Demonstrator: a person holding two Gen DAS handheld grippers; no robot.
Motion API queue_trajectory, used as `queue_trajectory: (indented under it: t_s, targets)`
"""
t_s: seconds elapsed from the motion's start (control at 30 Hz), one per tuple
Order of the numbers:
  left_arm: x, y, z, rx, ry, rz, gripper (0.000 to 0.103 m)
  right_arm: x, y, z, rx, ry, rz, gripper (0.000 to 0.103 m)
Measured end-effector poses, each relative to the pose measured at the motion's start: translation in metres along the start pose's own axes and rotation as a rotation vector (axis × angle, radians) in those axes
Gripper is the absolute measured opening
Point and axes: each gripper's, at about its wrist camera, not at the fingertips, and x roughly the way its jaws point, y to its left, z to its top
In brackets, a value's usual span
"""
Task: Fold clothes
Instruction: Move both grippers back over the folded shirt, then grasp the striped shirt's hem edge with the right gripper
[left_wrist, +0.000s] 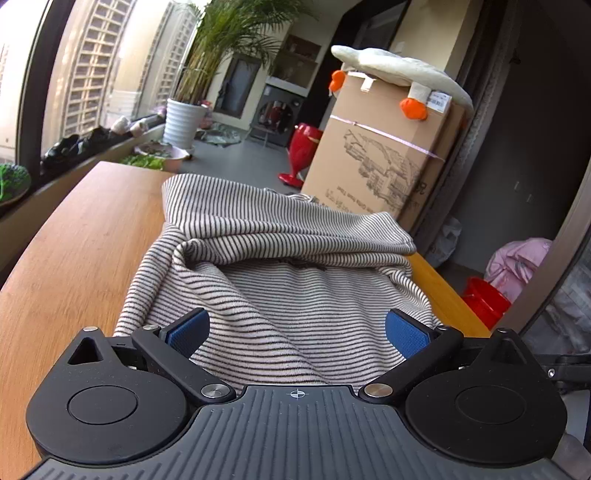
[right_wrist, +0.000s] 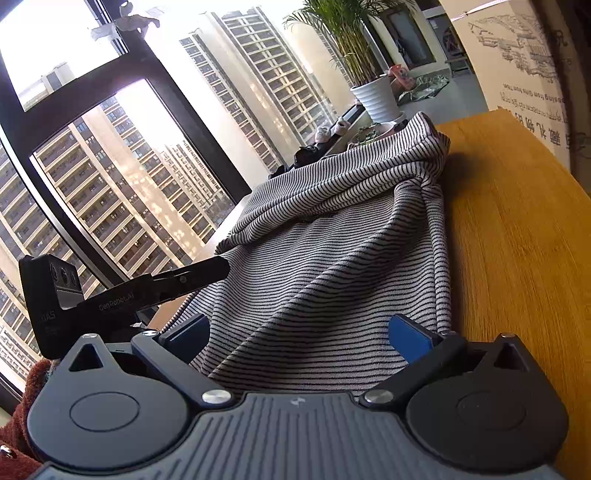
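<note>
A black-and-white striped garment (left_wrist: 288, 266) lies partly folded on the wooden table (left_wrist: 74, 266), its far part doubled back over the near part in a thick roll. My left gripper (left_wrist: 295, 332) is open, its blue pads (left_wrist: 404, 334) spread wide just above the near edge of the cloth. In the right wrist view the same striped garment (right_wrist: 332, 266) runs away from me along the table (right_wrist: 517, 240). My right gripper (right_wrist: 297, 336) is also open, with the cloth's near hem between and under its fingers. The left gripper's black body (right_wrist: 122, 291) shows to the left of it.
A tall cardboard box (left_wrist: 384, 155) with a plush toy (left_wrist: 402, 74) on top stands past the table's far right corner. A potted palm (left_wrist: 184, 118) and shoes sit along the window sill at left. Red objects (left_wrist: 484, 299) and a pink bag lie on the floor at right.
</note>
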Motion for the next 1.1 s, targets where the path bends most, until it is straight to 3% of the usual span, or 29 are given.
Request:
queue_trajectory:
  t_s: [0.13,0.23,0.3,0.47,0.67,0.83,0.97,1.1]
  targets:
    - [0.007,0.012,-0.001,-0.089,0.033,-0.002,0.103,-0.011,-0.002,0.045,-0.064,-0.105,-0.084,0.102]
    - [0.006,0.009,-0.003,-0.069,0.039,0.008,0.103,0.007,-0.017,0.063,-0.026,-0.104,-0.128,0.086]
    - [0.006,0.006,-0.004,-0.042,0.052,0.016,0.103,0.029,-0.022,0.059,0.003,-0.052,-0.095,0.078]
    - [0.002,-0.007,-0.01,0.017,0.086,0.024,0.103,0.058,-0.021,0.031,-0.017,0.014,-0.071,0.082]
    - [-0.027,-0.028,-0.034,0.055,0.109,0.001,0.103,0.029,-0.022,0.008,0.004,0.029,-0.006,0.089]
    - [-0.041,-0.047,-0.051,0.082,0.115,-0.001,0.103,0.005,-0.019,-0.008,-0.018,0.03,-0.012,0.091]
    - [-0.038,-0.052,-0.05,0.097,0.117,0.014,0.103,-0.002,-0.027,0.007,0.044,-0.011,-0.074,0.09]
    - [-0.038,-0.052,-0.05,0.089,0.111,0.014,0.103,-0.015,-0.042,0.043,0.09,-0.129,-0.153,0.077]
